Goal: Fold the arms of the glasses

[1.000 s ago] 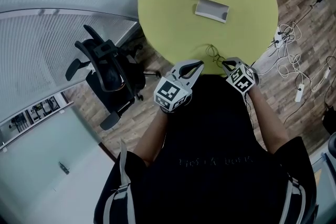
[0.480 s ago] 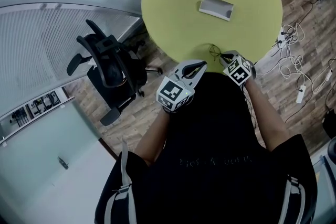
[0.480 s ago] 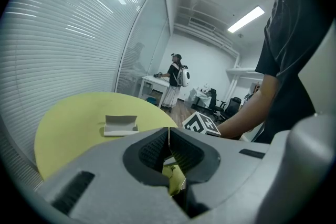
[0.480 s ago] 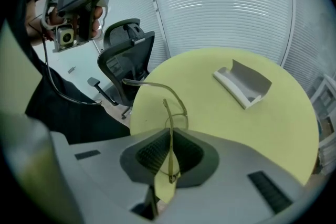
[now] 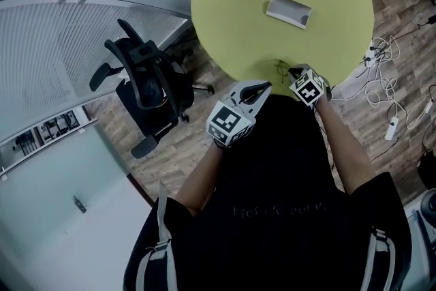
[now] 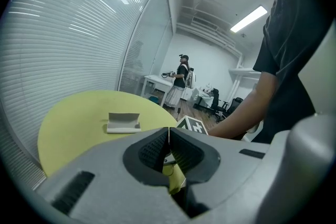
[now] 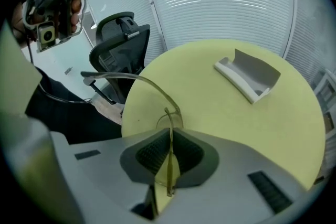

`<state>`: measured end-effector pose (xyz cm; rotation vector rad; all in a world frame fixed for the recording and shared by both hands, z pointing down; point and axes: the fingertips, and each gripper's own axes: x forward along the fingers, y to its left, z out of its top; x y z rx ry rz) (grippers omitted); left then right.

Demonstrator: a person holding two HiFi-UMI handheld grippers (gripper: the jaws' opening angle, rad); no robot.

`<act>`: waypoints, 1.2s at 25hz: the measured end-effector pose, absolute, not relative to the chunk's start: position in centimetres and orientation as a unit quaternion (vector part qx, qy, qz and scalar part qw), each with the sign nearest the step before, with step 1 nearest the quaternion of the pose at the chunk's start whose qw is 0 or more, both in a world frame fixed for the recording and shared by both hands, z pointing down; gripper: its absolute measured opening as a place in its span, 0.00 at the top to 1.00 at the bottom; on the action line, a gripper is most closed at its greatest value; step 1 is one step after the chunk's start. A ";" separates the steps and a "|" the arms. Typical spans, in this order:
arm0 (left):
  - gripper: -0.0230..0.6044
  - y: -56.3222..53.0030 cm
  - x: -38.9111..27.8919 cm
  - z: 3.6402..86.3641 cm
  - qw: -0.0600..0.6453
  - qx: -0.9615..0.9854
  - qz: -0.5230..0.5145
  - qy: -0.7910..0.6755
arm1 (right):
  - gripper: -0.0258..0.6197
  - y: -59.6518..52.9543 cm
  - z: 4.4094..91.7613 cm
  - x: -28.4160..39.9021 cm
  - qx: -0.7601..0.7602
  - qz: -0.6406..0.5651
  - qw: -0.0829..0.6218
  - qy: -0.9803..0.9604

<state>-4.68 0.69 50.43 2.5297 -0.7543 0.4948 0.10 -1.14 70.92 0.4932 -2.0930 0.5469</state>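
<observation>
The glasses [image 7: 157, 89] are pinched by their thin frame between the closed jaws of the right gripper [image 7: 170, 131]. One arm is seen arching up and away to the left of those jaws, over the near edge of the yellow surface [image 7: 210, 107]. The jaws of the left gripper [image 6: 168, 131] are pressed together, and nothing can be made out between them.

**Left fingers pressed together above the tabletop**

The left gripper [image 6: 168, 134] has its dark ribbed fingers [image 6: 152, 152] closed, tips meeting. Beyond them lies the round yellow-green tabletop [image 6: 79, 123], carrying a small grey tray [image 6: 123, 122]. A marker cube [image 6: 192, 124] peeks just over the fingers, beside a bare forearm [image 6: 236, 118].
</observation>
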 end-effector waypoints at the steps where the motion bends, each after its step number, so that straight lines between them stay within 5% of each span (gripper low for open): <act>1: 0.93 0.7 -4.7 50.4 0.224 0.918 0.179 -0.274 | 0.91 -1.2 71.2 0.1 0.201 0.227 0.445 -0.843; 16: 0.93 0.0 -5.2 49.9 0.231 0.918 0.161 -0.281 | 0.91 -1.5 70.0 -1.0 0.214 0.290 0.387 -0.849; 30: 0.93 -0.6 -5.2 50.8 0.222 0.923 0.157 -0.270 | 0.91 -0.1 63.6 -0.8 0.237 0.233 0.354 -0.874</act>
